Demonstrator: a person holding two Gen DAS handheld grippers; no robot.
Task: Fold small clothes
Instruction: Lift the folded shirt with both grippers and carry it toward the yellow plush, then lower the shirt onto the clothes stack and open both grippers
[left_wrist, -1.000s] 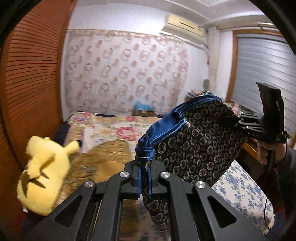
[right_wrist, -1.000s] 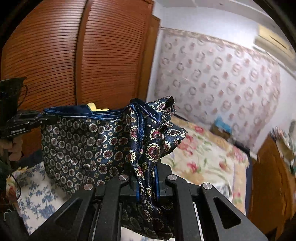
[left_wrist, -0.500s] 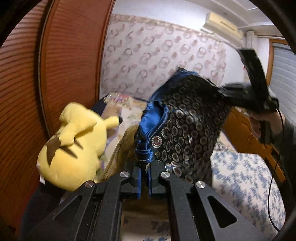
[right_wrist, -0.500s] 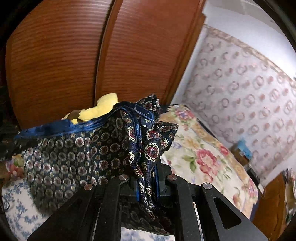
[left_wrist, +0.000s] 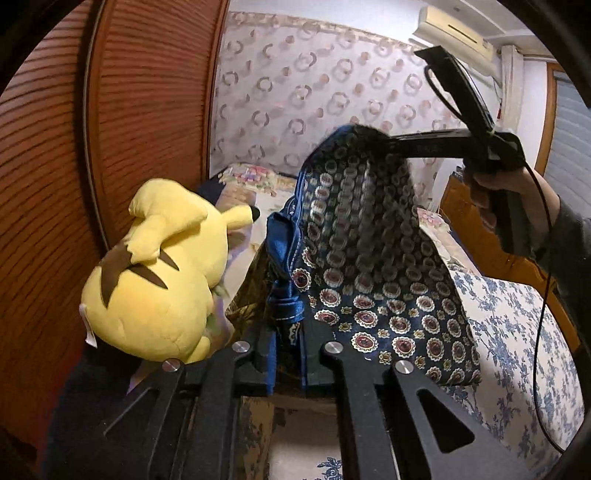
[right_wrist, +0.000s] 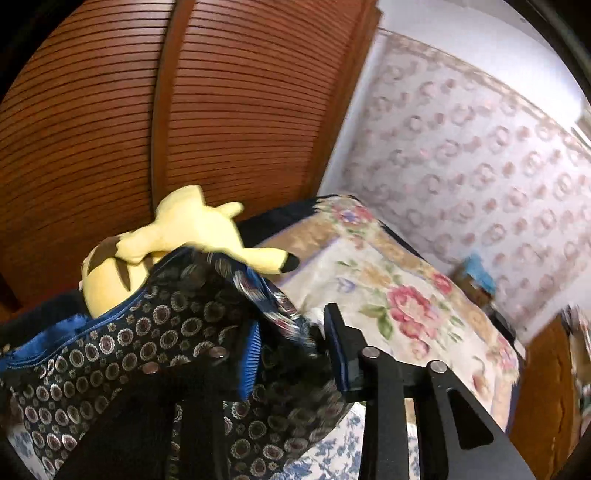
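The garment is a pair of dark navy patterned shorts (left_wrist: 373, 266) with a blue waistband, held up above the bed. My left gripper (left_wrist: 288, 354) is shut on the waistband edge. In the left wrist view the right gripper (left_wrist: 373, 134) stands high at the shorts' far top corner, and the cloth hangs blurred below it. In the right wrist view my right gripper (right_wrist: 291, 350) has its jaws parted, and the shorts (right_wrist: 155, 343) drape over its left finger and slide between the pads.
A yellow plush toy (left_wrist: 162, 273) lies at the left beside the wooden wardrobe doors (left_wrist: 110, 129). The bed has a floral quilt (right_wrist: 399, 295) and a blue flowered sheet (left_wrist: 517, 332). A wooden cabinet (right_wrist: 546, 398) stands at the right.
Both grippers swung left toward the wardrobe and plush toy. The right gripper rose higher and its jaws have opened, and the cloth is slipping off it. The left gripper's hold is unchanged.
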